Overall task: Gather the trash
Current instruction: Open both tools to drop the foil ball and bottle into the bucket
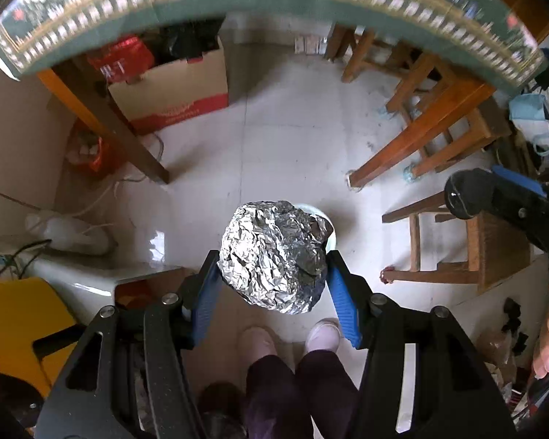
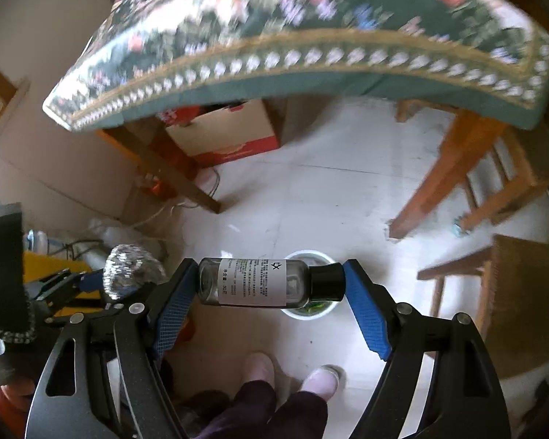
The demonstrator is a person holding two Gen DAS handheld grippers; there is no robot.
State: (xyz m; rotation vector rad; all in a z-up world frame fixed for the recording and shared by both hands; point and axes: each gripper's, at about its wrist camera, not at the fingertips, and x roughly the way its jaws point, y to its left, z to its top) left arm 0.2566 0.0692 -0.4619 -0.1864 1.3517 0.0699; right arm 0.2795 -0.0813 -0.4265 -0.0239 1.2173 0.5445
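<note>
Left gripper [image 1: 272, 278] jaws clenched on foil ball [image 1: 274, 256]; right gripper [image 2: 271, 285] jaws grasping bottle [image 2: 267, 282] crosswise, 9-to-3. Bin [image 2: 309, 309] directly beneath, 12 o'clock.

Two grippers show, the left gripper [image 1: 272, 274] and the right gripper [image 2: 271, 283]. One foil ball [image 1: 274, 256], one small bottle [image 2: 263, 283], one white bin [image 2: 307, 309], one cardboard box [image 1: 172, 87], two pale shoes [image 1: 322, 334].
</note>
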